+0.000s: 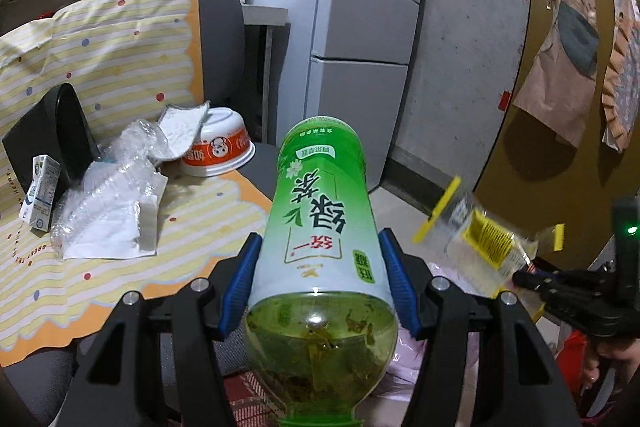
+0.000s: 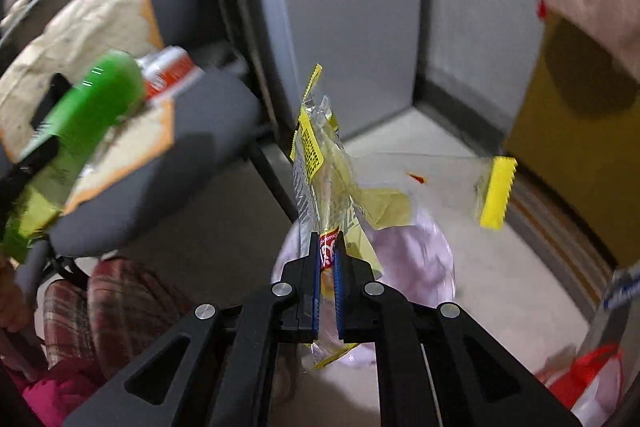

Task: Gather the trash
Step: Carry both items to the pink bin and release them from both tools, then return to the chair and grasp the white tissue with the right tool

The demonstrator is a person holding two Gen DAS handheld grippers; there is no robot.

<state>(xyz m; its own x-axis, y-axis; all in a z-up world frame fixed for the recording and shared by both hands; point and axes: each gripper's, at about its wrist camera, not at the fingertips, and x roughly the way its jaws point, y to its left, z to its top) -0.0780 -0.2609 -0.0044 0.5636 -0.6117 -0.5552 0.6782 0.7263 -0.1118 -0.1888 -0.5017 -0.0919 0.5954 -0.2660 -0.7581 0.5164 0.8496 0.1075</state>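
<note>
The left hand-held gripper (image 1: pixel 320 291) is pinching a green tea bottle (image 1: pixel 320 227) across its label, cap end toward us and some murky liquid sloshing inside, while our right hand-held gripper (image 2: pixel 328 259) has a clear-and-yellow snack wrapper (image 2: pixel 320 171) between its blue pads (image 2: pixel 315 287), barely nipped, with a slim gap showing lower down. That's our worry: the wrapper is floppy and could slip out before it's over the pale pink bag (image 2: pixel 412 259) on the floor below. The bottle's smooth, heavy and held off-centre, so it might pivot or slide. More trash sits on the striped cover of the chair (image 1: pixel 224 39): an upturned noodle cup (image 1: pixel 220 151), crumpled plastic (image 1: pixel 112 187), a small carton (image 1: pixel 40 191). Room's tight, with the chair edge on the left, fridge (image 1: pixel 360 27) ahead, a yellow door (image 1: pixel 560 107) on the right, and the two grippers near each other.
</note>
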